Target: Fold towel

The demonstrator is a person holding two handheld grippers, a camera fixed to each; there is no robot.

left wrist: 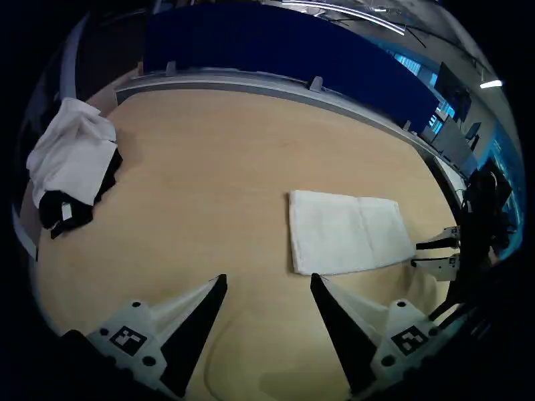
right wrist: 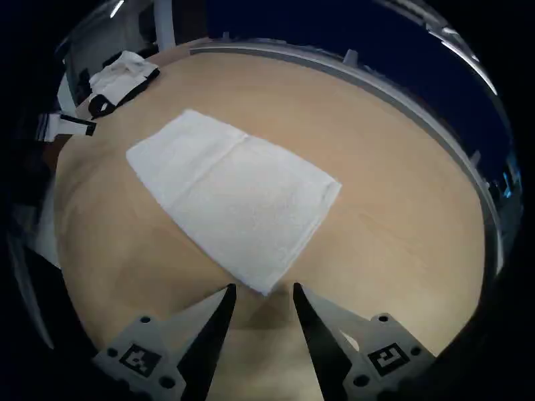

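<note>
Right gripper (right wrist: 262,289): jaws parted a little and empty, with the near corner of the white rectangular terry towel (right wrist: 234,194) right at the tips. Left gripper (left wrist: 267,281): jaws wide, nothing in them, and the towel lies a bit ahead, flat on the light wooden table (left wrist: 200,167). It looks soft, light and floppy, so I'd pinch the corners low against the table and expect sag.
</note>
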